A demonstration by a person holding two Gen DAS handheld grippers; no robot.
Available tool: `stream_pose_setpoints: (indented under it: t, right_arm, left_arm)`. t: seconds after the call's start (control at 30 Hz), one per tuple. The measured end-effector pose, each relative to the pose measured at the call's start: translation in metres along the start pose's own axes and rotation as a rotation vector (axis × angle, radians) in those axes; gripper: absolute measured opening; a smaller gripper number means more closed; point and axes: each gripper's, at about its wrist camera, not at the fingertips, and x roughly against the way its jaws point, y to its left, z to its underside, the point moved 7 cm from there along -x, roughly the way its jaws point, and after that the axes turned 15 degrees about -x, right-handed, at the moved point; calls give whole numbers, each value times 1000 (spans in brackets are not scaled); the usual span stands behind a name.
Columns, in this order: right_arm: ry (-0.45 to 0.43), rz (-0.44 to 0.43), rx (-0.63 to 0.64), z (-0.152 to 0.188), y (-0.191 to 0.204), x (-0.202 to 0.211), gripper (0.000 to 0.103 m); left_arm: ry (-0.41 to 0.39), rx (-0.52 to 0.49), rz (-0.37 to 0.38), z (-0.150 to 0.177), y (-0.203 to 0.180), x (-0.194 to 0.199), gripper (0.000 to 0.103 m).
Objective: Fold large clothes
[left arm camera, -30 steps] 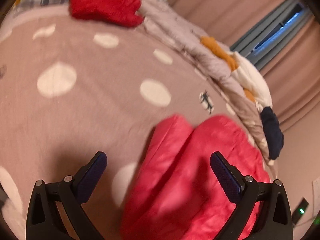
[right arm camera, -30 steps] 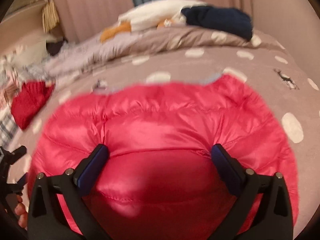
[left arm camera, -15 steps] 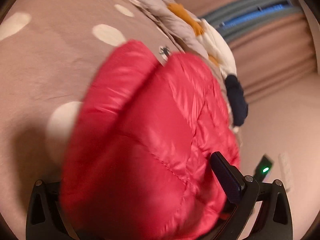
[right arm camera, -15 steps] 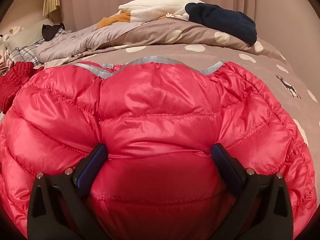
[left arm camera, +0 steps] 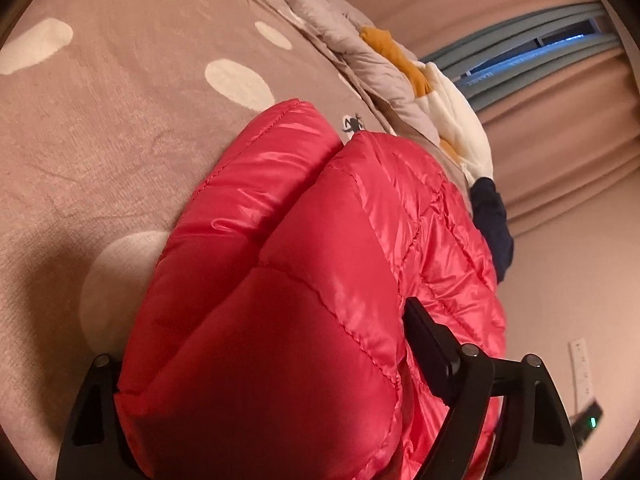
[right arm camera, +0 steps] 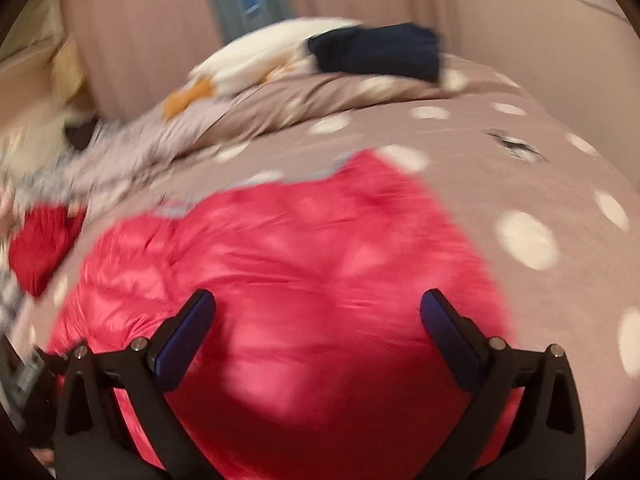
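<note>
Slick red quilted puffer jacket (left arm camera: 304, 264) is lying on the dotted bed cover (left arm camera: 104, 120), bulging between the left gripper (left arm camera: 280, 360) as its jaws are closing; puffy nylon risks squirting out or catching only one layer. Right gripper (right arm camera: 318, 320) is hovering released above it, blurred. Left gripper's near finger is hiding under fabric; pad contact unclear.

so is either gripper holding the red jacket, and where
Left gripper is closing on a puffy fold of the red jacket; right gripper holds nothing.
</note>
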Motion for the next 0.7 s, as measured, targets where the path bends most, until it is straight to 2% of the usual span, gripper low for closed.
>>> stream_pose_setpoints:
  t: [0.1, 0.17, 0.23, 0.33, 0.47, 0.53, 0.63, 0.7]
  right_arm:
    - [-19, 25, -193, -2, -53, 15, 103]
    - [12, 45, -280, 7, -78, 13, 103]
    - [50, 52, -320, 20, -94, 8, 102]
    - [47, 27, -390, 36, -111, 7, 102]
    - [22, -4, -399, 49, -104, 12, 103]
    - [53, -79, -455, 54, -98, 10, 103]
    - [134, -242, -563, 61, -73, 1, 103]
    - [162, -257, -592, 62, -61, -6, 103]
  left_arm:
    - [6, -9, -14, 1, 4, -1, 83]
    - [15, -11, -15, 0, 4, -3, 83]
    - [21, -6, -14, 1, 5, -2, 83]
    - [24, -10, -18, 0, 3, -4, 84]
    - [22, -13, -17, 1, 3, -3, 84]
    - [23, -13, -17, 0, 3, -4, 84]
    - [27, -14, -2, -1, 3, -4, 84]
    - [22, -15, 11, 0, 5, -1, 84]
